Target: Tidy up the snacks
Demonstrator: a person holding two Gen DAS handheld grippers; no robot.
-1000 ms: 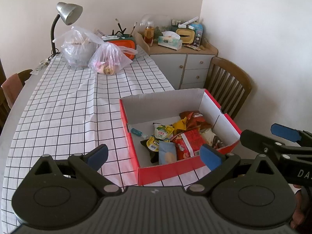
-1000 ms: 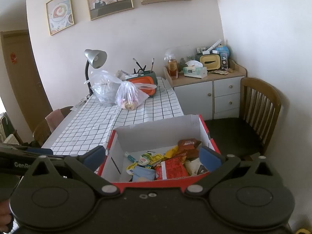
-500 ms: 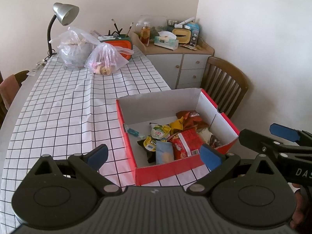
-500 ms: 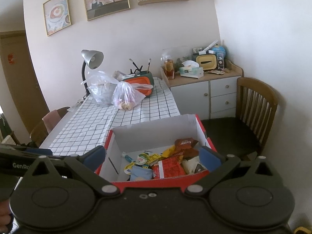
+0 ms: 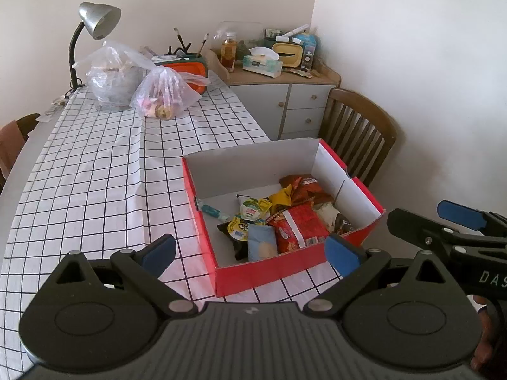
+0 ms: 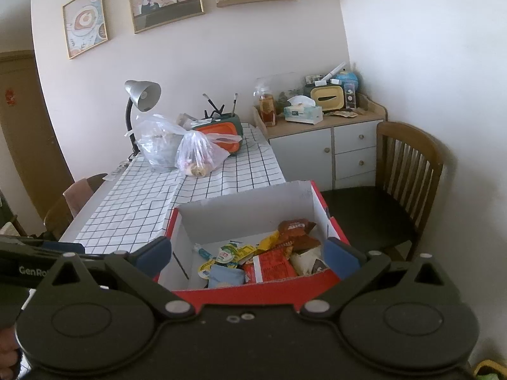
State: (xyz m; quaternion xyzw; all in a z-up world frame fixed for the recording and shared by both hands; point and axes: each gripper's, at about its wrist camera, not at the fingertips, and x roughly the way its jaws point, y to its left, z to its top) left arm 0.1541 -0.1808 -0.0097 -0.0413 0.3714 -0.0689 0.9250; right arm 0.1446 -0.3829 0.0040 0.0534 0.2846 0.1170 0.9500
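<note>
Snacks [image 5: 279, 221] sit heaped in the red box [image 5: 263, 274] at the near right corner of the table [image 5: 88, 171], crowded toward its right half, left floor bare. Both tools hover short of it: left gripper [image 5: 250, 251] spread wide and empty, right gripper [image 6: 248, 255] likewise released, nothing between its pads. These are light, crinkly foil packets, soft and slippery, easy to crush, so pinch a sealed edge or corner, not the puffed middle. The red packet [image 5: 299, 226] lies on top, its white end nearest, and looks the easiest grab. The little sealed cups [image 5: 250, 212] are stiffer; take them by the rim. Print on the wrappers is too small to read, perhaps "Orie" on the brown bag [image 6: 296, 226]. On the tools themselves: "DAS" and "GenRo", both cut off.
</note>
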